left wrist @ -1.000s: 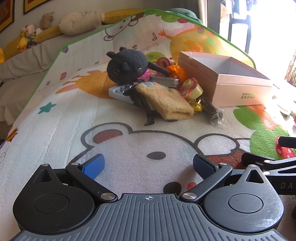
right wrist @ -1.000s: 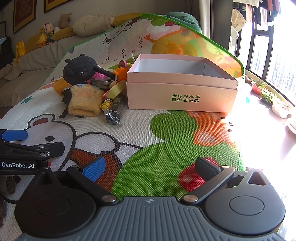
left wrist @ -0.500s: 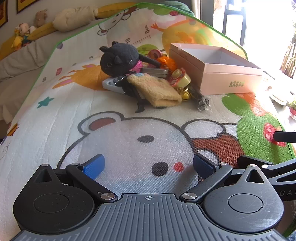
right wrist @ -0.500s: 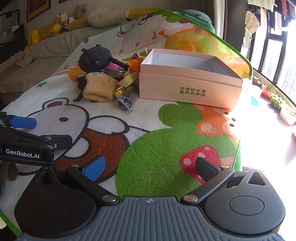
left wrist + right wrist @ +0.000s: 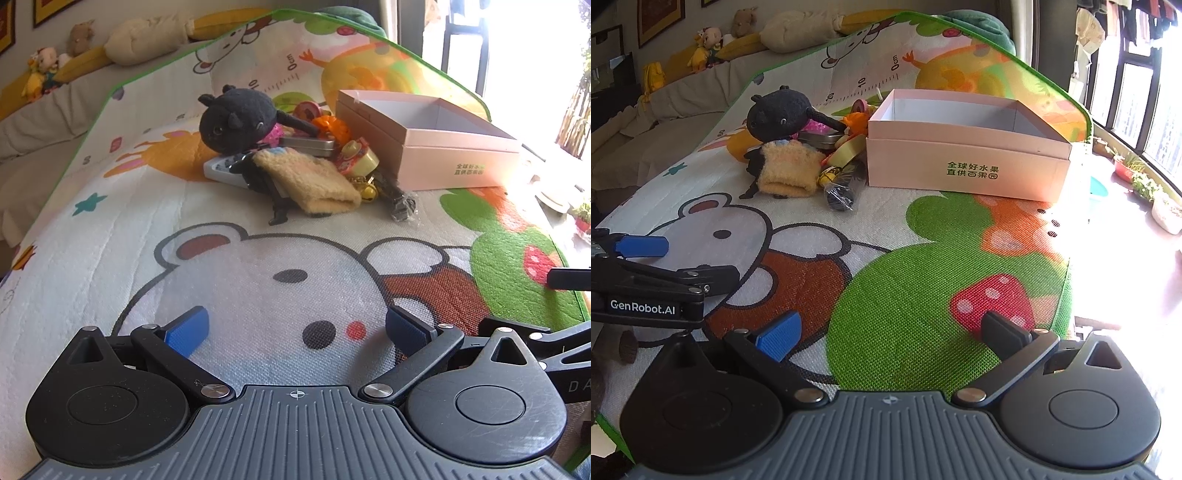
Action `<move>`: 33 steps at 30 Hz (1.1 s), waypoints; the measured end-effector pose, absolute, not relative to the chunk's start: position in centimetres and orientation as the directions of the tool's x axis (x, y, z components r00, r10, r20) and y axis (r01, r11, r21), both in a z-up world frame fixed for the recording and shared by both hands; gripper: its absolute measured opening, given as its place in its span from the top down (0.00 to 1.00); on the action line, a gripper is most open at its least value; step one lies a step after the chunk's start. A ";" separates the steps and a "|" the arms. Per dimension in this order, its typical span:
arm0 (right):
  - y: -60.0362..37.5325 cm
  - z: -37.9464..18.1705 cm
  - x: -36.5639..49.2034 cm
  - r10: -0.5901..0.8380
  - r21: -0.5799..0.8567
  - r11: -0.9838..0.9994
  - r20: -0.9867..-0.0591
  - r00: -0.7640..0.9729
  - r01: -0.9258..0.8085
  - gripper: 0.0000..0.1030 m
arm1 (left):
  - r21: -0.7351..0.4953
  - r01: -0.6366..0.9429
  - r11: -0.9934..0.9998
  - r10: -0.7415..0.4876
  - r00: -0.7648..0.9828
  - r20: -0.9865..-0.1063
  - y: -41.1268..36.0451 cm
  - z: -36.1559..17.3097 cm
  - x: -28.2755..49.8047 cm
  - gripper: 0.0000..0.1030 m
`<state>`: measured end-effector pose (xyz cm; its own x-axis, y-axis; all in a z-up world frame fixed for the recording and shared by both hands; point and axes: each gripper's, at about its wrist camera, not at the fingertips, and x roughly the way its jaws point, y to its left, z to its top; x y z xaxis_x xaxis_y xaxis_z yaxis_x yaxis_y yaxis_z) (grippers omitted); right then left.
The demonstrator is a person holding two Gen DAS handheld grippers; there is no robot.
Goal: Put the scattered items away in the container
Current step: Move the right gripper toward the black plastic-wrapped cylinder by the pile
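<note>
While both the left gripper (image 5: 295, 328) and the right gripper (image 5: 890, 332) hover wide apart and empty over the play mat (image 5: 110, 258), one pink box (image 5: 967, 162) sits beside one black plush toy (image 5: 236, 122), one yellow sock (image 5: 314, 181) and one tape roll (image 5: 360, 157).

pale pink box (image 5: 964, 162) with green lettering, black plush (image 5: 236, 120), yellow fuzzy cloth (image 5: 310, 179), cartoon-printed mat (image 5: 886, 280)

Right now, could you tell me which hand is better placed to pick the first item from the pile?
Left, probably. The left tongs are open and face the pile, the yellow fuzzy pouch straight ahead. The right tongs, also open, point at the pink box, the pile off to their left.
</note>
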<state>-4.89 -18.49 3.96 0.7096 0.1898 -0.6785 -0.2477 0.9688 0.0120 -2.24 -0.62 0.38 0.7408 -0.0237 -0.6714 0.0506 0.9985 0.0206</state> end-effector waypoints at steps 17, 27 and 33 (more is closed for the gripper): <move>-17.6 6.7 -1.8 0.304 0.030 0.925 -0.653 0.693 -0.378 0.37 | -0.066 -0.035 0.997 -0.008 0.824 -0.567 4.2 3.9 -1.5 0.00; -12.3 5.5 5.3 0.312 -0.079 0.881 -0.643 0.699 -0.466 0.71 | -0.071 0.003 0.997 -0.042 0.832 -0.553 3.9 4.6 0.6 0.00; -15.4 6.1 2.6 0.376 -0.032 0.862 -0.630 0.679 -0.506 0.76 | -0.055 0.125 0.991 -0.135 0.829 -0.543 1.1 3.8 1.9 0.00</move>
